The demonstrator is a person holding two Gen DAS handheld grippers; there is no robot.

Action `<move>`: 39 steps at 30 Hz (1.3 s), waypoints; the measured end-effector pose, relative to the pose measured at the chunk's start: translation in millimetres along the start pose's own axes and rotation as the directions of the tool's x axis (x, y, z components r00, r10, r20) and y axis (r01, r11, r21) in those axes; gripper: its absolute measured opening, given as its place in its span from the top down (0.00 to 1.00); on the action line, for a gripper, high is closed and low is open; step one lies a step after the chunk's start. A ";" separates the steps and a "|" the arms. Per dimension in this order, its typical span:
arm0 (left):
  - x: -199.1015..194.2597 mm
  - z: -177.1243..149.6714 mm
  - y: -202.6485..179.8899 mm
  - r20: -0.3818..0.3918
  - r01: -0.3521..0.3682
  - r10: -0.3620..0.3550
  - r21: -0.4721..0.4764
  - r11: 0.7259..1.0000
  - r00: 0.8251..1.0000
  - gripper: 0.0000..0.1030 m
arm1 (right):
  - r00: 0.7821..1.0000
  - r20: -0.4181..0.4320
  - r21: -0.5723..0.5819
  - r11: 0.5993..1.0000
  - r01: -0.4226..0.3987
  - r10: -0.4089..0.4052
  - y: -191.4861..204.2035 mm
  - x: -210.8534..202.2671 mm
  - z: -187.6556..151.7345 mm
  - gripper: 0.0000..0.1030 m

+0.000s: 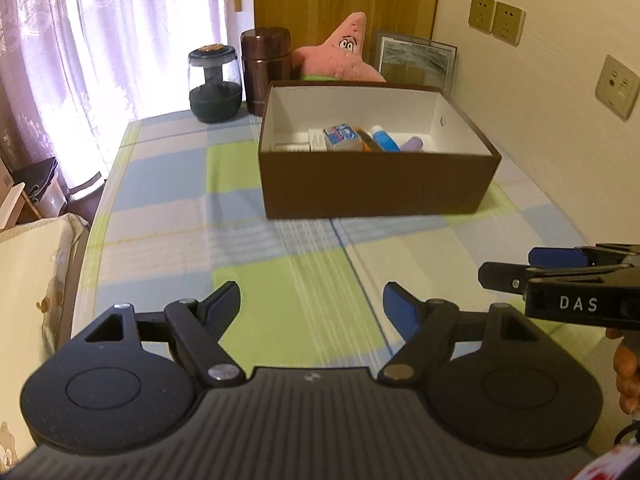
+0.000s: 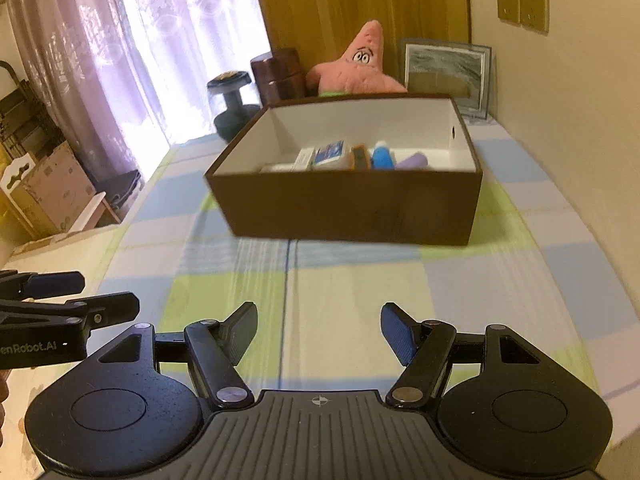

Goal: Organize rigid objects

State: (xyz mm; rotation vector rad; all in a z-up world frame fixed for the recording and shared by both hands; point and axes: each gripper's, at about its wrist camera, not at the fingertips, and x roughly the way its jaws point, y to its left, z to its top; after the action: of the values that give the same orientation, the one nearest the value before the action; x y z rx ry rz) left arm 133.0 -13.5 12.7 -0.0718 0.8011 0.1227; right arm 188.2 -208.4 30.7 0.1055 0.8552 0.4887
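Nearest the cameras, the left gripper (image 1: pixel 312 304) holds its jaws wide apart with nothing between them, only the checked cloth (image 1: pixel 280 300) below. The right gripper (image 2: pixel 319 326) is likewise spread and empty; its black arm also pokes into the left wrist view from the right edge, beside a bit of the person's hand (image 1: pixel 626 376). Both grippers have matte black plastic links with round metal pivots and blue ribbed pads (image 2: pixel 396 334) on the inner faces of the fingers.

The cloth is a soft woven sheet in pale blue, lime green and cream squares, with a dark seam line running away from the grippers toward the box.

Well ahead of both sets of jaws, apart from them, sits the brown cardboard box (image 1: pixel 376 188), rectangular, open-topped, white inside. Along its near inner wall lie the rigid objects: a small white carton (image 2: pixel 304 159), a blue-printed packet (image 2: pixel 330 156), an orange-edged item (image 2: pixel 360 157), a blue and white tube (image 2: pixel 382 157) and a lilac cylinder (image 2: pixel 412 161).

Behind the box stand a clear jar with a dark lid (image 1: pixel 216 84), a brown metallic canister (image 1: pixel 265 68), a pink plush star (image 1: pixel 346 50) and a framed picture (image 1: pixel 416 58) leaning on the wall.
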 end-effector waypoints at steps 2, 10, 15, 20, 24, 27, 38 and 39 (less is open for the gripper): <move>-7.8 -10.2 2.9 -0.005 0.003 -0.003 0.003 1.000 1.000 0.26 | 1.000 -0.006 0.003 1.000 0.001 -0.001 6.3 -7.2 -11.6 0.36; -32.9 -44.7 11.0 -0.023 0.011 -0.011 0.000 1.000 1.000 0.26 | 0.999 -0.037 0.019 1.000 0.002 -0.002 27.4 -28.6 -49.1 0.36; -45.4 -63.0 15.3 -0.033 0.007 -0.006 0.002 1.000 0.999 0.26 | 0.999 -0.039 0.026 1.000 -0.004 0.005 38.3 -40.3 -67.1 0.36; -54.3 -78.6 19.6 -0.044 0.000 0.000 0.001 1.000 0.999 0.27 | 0.999 -0.049 0.037 0.999 -0.014 0.015 47.2 -48.1 -81.8 0.36; -62.3 -88.0 21.9 -0.045 -0.005 0.005 -0.003 1.000 0.999 0.26 | 0.998 -0.054 0.034 0.999 -0.018 0.019 54.3 -52.7 -90.8 0.36; -66.9 -91.9 23.3 -0.040 -0.007 0.007 -0.004 1.000 0.999 0.26 | 0.998 -0.053 0.031 0.999 -0.020 0.022 57.6 -54.6 -93.9 0.36; -71.9 -97.2 30.0 -0.040 -0.014 0.014 -0.010 1.000 0.999 0.26 | 0.998 -0.063 0.013 1.000 -0.026 0.027 70.8 -53.2 -98.6 0.36; -71.7 -97.0 30.7 -0.040 -0.014 0.014 -0.011 1.000 0.999 0.26 | 0.998 -0.064 0.012 1.000 -0.026 0.027 71.5 -52.8 -98.6 0.36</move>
State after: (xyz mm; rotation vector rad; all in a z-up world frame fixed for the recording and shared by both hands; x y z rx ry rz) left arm 10.4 0.3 -3.6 -0.0791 0.8412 0.1394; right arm 58.9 -179.2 22.8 0.1122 0.9200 0.5147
